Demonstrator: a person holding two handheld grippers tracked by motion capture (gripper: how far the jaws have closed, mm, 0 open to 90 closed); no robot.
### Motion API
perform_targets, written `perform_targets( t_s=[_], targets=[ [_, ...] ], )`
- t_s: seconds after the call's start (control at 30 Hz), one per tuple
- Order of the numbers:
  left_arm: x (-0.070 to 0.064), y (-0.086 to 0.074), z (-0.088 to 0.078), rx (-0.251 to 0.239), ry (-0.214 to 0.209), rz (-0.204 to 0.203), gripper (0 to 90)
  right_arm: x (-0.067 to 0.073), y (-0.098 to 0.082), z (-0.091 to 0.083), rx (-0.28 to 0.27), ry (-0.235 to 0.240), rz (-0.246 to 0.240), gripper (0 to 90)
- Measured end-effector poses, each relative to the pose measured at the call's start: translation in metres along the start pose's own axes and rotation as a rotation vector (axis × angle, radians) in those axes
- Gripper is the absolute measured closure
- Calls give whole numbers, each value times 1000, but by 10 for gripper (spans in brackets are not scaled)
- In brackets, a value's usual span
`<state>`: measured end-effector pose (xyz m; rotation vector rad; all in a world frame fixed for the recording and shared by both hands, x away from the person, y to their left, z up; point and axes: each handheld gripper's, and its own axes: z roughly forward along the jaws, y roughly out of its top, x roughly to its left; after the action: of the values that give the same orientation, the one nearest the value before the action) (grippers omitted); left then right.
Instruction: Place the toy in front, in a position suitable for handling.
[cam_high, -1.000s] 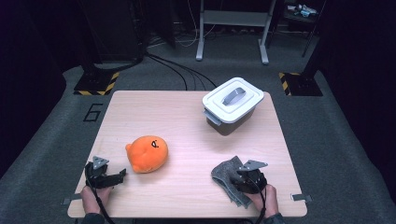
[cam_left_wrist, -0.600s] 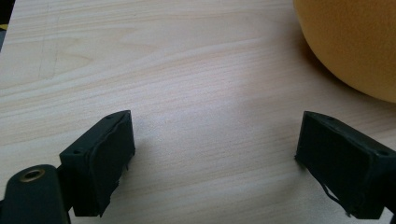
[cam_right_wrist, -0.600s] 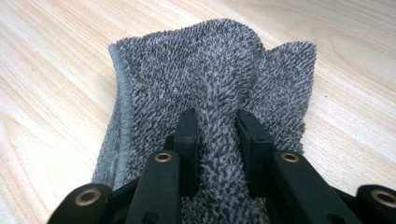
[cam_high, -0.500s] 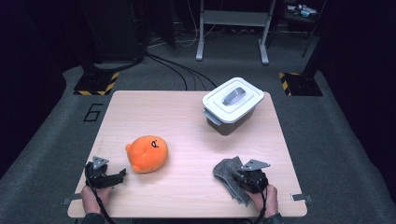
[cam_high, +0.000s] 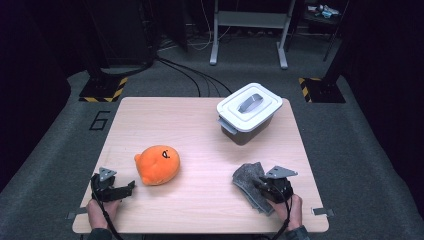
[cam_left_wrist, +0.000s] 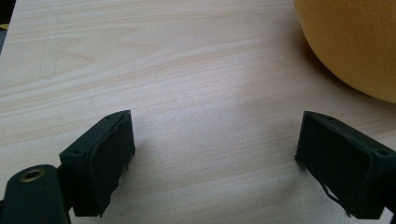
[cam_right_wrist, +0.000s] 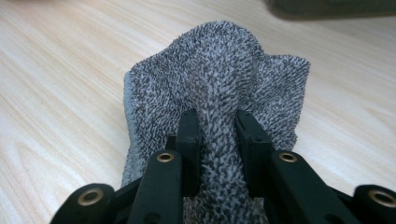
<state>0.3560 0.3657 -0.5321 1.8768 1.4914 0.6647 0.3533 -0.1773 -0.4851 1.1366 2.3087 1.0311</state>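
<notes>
My right gripper (cam_right_wrist: 217, 128) has just closed and pinches a raised fold of the grey cloth (cam_right_wrist: 224, 79), which lies near the table's (cam_high: 200, 130) front right edge. My left gripper (cam_left_wrist: 215, 154) rests wide open beside the orange plush toy (cam_high: 157, 164).

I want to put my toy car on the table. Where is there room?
The far left corner of the table is bare, beyond the orange plush. So is the middle strip between the plush, the white-lidded box and the grey cloth. The near right corner is crowded: the right gripper pinches the cloth there.
</notes>
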Motion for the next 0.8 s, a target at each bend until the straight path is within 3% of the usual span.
perform_targets(
  t_s=[0.8],
  targets=[
    [0,0,0,5,-1,5,110,-26,16,-26,-58,-57,53,735]
  ],
)
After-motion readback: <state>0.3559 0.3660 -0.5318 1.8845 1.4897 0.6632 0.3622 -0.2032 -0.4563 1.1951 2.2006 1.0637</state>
